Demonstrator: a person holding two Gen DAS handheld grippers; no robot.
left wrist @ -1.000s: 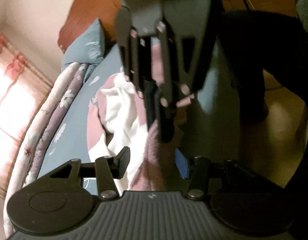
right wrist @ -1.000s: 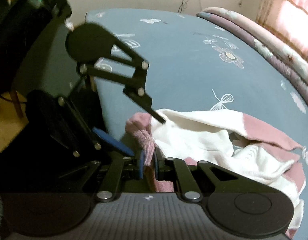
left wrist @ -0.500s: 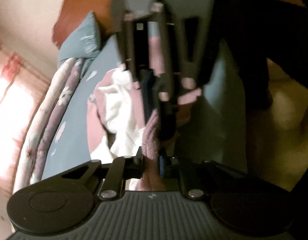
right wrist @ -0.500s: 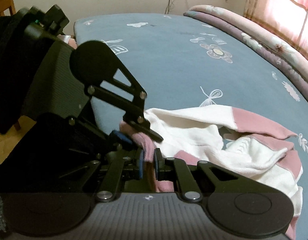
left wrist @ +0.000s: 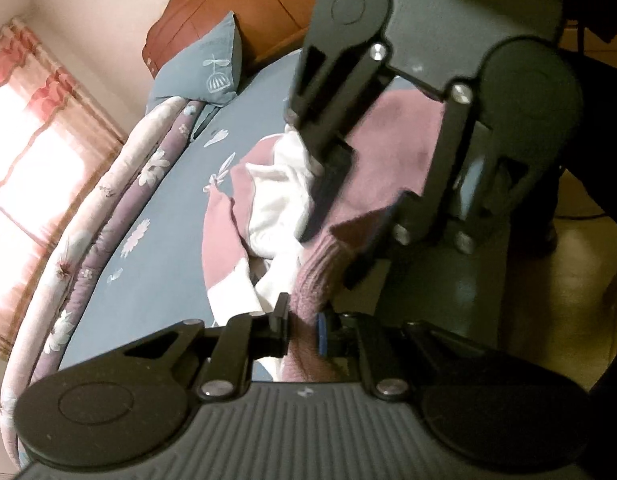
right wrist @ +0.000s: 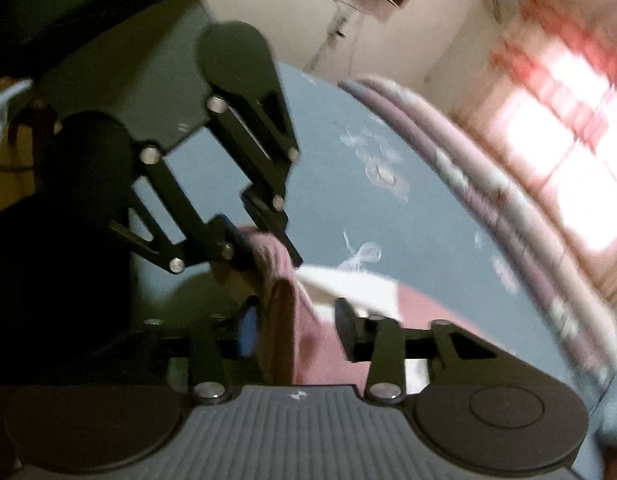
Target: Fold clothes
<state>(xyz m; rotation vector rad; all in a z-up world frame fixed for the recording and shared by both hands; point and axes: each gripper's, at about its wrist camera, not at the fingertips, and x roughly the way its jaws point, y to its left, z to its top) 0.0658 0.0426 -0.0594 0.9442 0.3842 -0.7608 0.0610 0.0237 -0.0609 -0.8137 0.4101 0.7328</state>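
Left gripper (left wrist: 302,328): jaws nearly closed, pinching the ribbed pink hem of the sweater (left wrist: 388,160). Right gripper (right wrist: 292,332): jaws look apart in a blurred picture, pink cloth between them; grip uncertain. Sweater: pink and white, crumpled at the near edge of the bed (left wrist: 160,280). Advice: hold both hem points firmly, raise evenly, let the cloth hang straight before laying it flat

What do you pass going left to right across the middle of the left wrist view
Sunlit pink curtain → rolled floral quilt → blue bedsheet → pink and white sweater → right gripper gripping its pink hem → yellowish floor.
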